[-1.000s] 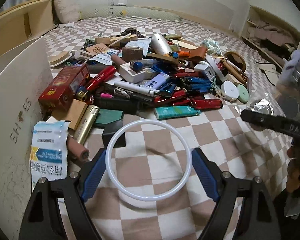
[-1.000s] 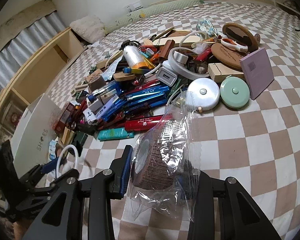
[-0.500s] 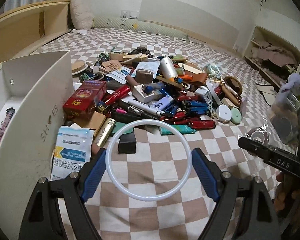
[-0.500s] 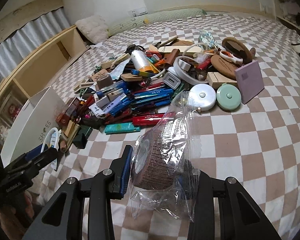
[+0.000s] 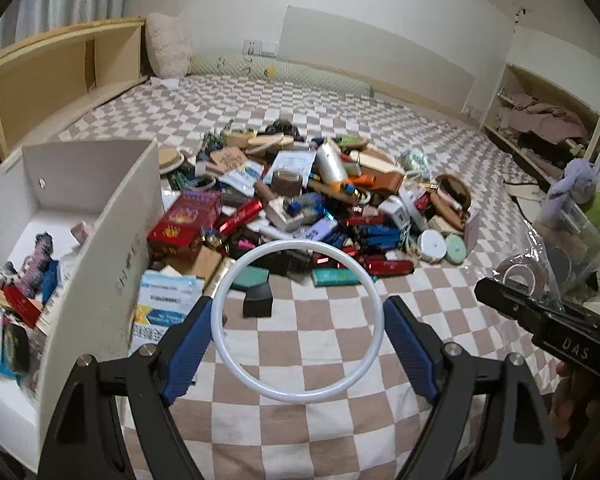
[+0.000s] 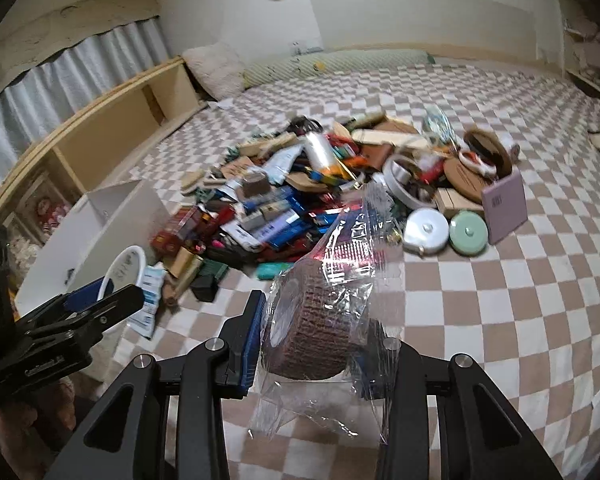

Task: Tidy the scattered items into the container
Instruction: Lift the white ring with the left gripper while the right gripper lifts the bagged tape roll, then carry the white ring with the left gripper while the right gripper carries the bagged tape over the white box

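Bed under a brown-and-white checked cover (image 5: 340,432) carries a white cardboard box (image 5: 100,248) at left, a heap of small items (image 5: 300,204) mid-bed, a black block (image 5: 257,300) just before it, pillow (image 5: 168,50) at the head.

- The white ring (image 5: 296,322) looks like smooth, glossy plastic.
- The brown roll (image 6: 316,332) has a rough, woven face under crinkly, shiny clear film.
- The checked bed cover (image 5: 320,420) is matt cloth.
- The white box (image 5: 112,248) at the left looks like matt card.
- The claw pads (image 5: 188,348) are ribbed blue, on matt black plastic arms.
- The far shelf (image 5: 60,68) is pale wood.
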`<state>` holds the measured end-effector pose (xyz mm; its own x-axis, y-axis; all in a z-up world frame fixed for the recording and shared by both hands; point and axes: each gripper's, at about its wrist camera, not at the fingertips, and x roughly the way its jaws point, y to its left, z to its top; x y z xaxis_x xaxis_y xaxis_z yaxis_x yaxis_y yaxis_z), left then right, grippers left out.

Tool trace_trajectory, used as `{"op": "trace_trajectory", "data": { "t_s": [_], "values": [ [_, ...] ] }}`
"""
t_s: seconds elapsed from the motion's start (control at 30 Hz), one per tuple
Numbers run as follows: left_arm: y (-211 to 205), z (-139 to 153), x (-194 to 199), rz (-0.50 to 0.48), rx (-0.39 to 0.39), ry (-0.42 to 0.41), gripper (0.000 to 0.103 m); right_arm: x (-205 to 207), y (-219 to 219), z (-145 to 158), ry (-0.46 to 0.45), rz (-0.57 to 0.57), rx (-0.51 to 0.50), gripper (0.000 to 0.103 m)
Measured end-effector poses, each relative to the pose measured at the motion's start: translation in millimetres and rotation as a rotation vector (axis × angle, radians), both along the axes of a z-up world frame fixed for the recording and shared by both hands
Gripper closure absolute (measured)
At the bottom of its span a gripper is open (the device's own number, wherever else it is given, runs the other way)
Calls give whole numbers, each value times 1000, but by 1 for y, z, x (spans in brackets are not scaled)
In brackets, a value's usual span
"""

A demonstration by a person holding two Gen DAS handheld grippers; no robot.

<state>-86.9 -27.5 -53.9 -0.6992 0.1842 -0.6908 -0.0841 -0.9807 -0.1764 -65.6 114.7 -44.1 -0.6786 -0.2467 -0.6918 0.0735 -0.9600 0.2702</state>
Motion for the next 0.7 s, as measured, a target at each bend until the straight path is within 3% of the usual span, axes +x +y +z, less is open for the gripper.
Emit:
{"op": "trace_trajectory", "data": {
  "t_s": [0.3,0.7],
  "values": [
    [-21,46,11,25,-1,64,19,8,-24,47,89,41,1,65],
    [-65,86,23,88,-20,129,19,8,-60,93,177,100,13,65]
  ]
}}
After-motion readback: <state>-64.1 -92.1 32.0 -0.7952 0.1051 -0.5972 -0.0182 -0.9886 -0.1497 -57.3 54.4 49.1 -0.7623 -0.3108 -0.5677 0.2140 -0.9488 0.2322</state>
